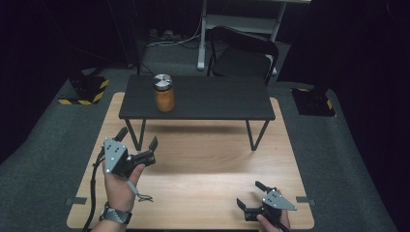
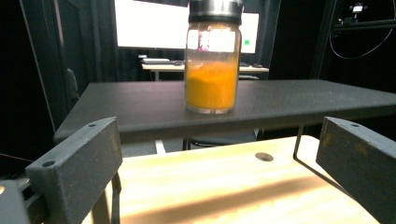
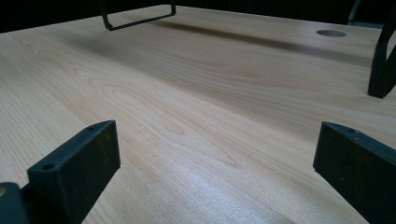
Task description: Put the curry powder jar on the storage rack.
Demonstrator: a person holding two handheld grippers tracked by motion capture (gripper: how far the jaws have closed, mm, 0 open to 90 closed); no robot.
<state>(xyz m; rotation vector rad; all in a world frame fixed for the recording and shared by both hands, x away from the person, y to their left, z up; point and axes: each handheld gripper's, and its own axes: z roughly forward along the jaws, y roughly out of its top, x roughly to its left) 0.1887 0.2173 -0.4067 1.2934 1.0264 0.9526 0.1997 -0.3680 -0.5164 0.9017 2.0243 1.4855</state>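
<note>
Jar (image 2: 213,65) lid top cut off in left gripper view.

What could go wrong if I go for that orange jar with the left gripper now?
The jar stands tall near the front edge of the raised black shelf; a jaw nudging it high up could tip it off. The left gripper sits below shelf level, so rising straight may hit the shelf edge. The metal lid may be slippery.
</note>
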